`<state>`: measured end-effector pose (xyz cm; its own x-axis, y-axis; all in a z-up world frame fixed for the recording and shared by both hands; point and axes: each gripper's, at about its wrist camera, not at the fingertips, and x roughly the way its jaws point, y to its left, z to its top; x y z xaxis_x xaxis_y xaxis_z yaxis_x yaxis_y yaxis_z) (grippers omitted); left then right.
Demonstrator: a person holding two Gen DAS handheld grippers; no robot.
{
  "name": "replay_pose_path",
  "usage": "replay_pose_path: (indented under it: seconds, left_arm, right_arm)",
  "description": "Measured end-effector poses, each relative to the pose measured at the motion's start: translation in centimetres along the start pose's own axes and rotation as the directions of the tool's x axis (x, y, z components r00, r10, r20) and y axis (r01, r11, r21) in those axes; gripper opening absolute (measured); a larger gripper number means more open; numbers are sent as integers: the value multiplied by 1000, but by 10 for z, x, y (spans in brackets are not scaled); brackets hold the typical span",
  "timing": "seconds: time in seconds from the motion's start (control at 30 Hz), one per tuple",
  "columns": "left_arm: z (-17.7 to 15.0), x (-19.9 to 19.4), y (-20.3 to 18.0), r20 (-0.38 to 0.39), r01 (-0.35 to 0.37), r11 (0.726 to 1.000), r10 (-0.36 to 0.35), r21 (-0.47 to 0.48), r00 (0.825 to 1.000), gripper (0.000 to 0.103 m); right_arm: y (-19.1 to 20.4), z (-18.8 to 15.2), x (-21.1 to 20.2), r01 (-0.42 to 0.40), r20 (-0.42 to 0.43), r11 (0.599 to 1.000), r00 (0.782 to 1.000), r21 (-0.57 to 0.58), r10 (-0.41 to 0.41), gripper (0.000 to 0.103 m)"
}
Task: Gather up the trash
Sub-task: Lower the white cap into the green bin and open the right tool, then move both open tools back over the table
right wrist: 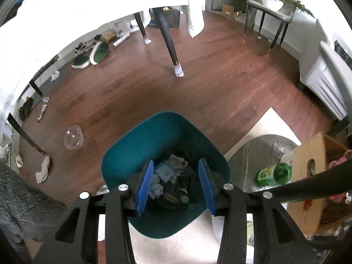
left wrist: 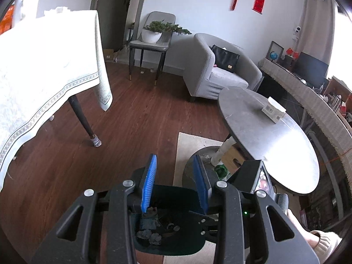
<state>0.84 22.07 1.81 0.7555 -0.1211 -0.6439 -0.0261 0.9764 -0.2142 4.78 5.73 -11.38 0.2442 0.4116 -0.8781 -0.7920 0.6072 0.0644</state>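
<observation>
Over the bin (right wrist: 154,136), your right claw (right wrist: 175,184) hangs parted and empty; the left claw (left wrist: 175,182) too holds nothing. Paper scraps already lie inside. Left to collect: the plastic cup (right wrist: 73,137) at nine o'clock, the green bottle (right wrist: 274,173) at three

No legible text anywhere

Wood floor (right wrist: 220,92): teal bin (right wrist: 136,145), clear plastic cup (right wrist: 73,137), socks (right wrist: 44,169).
</observation>
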Motion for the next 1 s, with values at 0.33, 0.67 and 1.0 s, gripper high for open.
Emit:
replay_pose_path:
  seconds: [0.33,0.67,1.0]
  left_arm:
    - [15,-6,-28,66,-19,999,16,37,998,36]
    - [39,9,-58,87,-7,998,2,55,996,36]
    - [53,40,-92,66,10,995,-16,95,998,37]
  right_arm:
    - [-8,12,-66,-43,165,999,985,-3,42,43]
    - [-57,12,-110,-6,270,999,963,49,-8,43]
    - [-118,6,-145,25,346,989,936,143,-73,43]
